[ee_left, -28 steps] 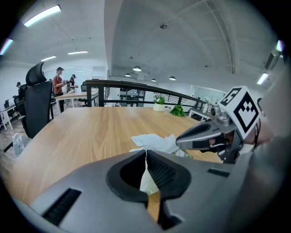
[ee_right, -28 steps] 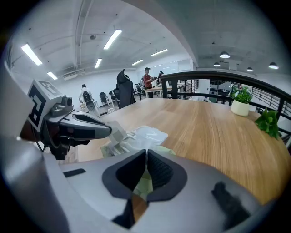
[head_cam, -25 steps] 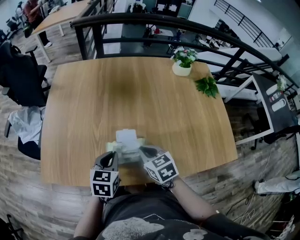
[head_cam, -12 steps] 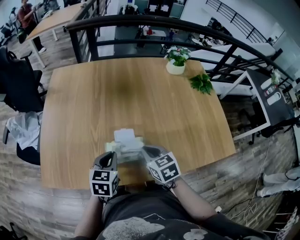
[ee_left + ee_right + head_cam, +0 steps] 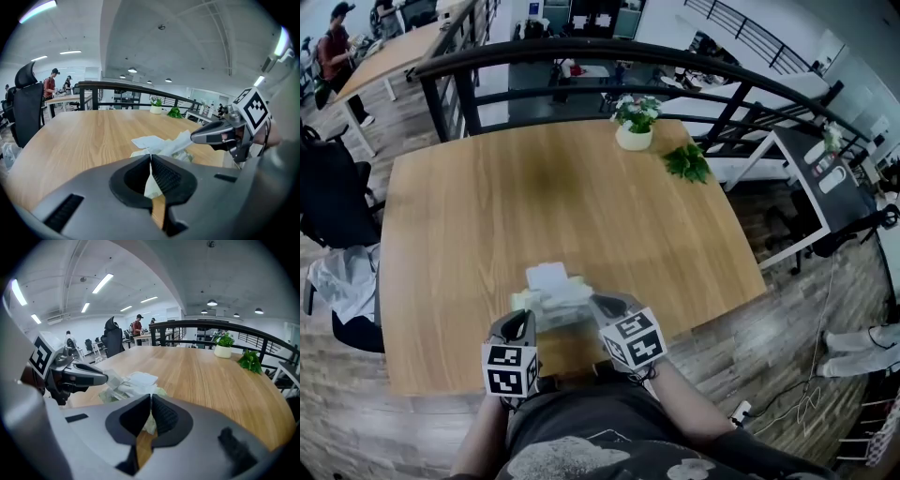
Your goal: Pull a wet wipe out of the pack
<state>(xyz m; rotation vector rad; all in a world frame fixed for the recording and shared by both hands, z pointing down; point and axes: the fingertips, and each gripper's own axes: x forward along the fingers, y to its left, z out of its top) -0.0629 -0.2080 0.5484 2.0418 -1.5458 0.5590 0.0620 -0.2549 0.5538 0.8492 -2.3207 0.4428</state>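
Observation:
The wet wipe pack (image 5: pixel 555 302) is pale green and lies near the front edge of the wooden table (image 5: pixel 534 187), with its white flap (image 5: pixel 547 277) folded back. My left gripper (image 5: pixel 525 317) is shut on the pack's left end, and a white edge shows pinched between its jaws (image 5: pixel 151 159). From the right, my right gripper (image 5: pixel 598 302) is shut on a white wet wipe (image 5: pixel 176 142) that stretches from the pack to its tips (image 5: pixel 193 137). In the right gripper view the pack (image 5: pixel 129 385) lies just ahead of the shut jaws (image 5: pixel 151 401), and the left gripper (image 5: pixel 105 378) grips its far end.
A white potted plant (image 5: pixel 635 122) and a green leafy sprig (image 5: pixel 684 161) stand at the table's far right. A black railing (image 5: pixel 581 52) runs behind the table. A dark office chair (image 5: pixel 328 197) stands at the left, and a person (image 5: pixel 337 42) is far off.
My right gripper has drawn a little to the right, away from the pack. The left gripper has kept still. The head view has swung slightly.

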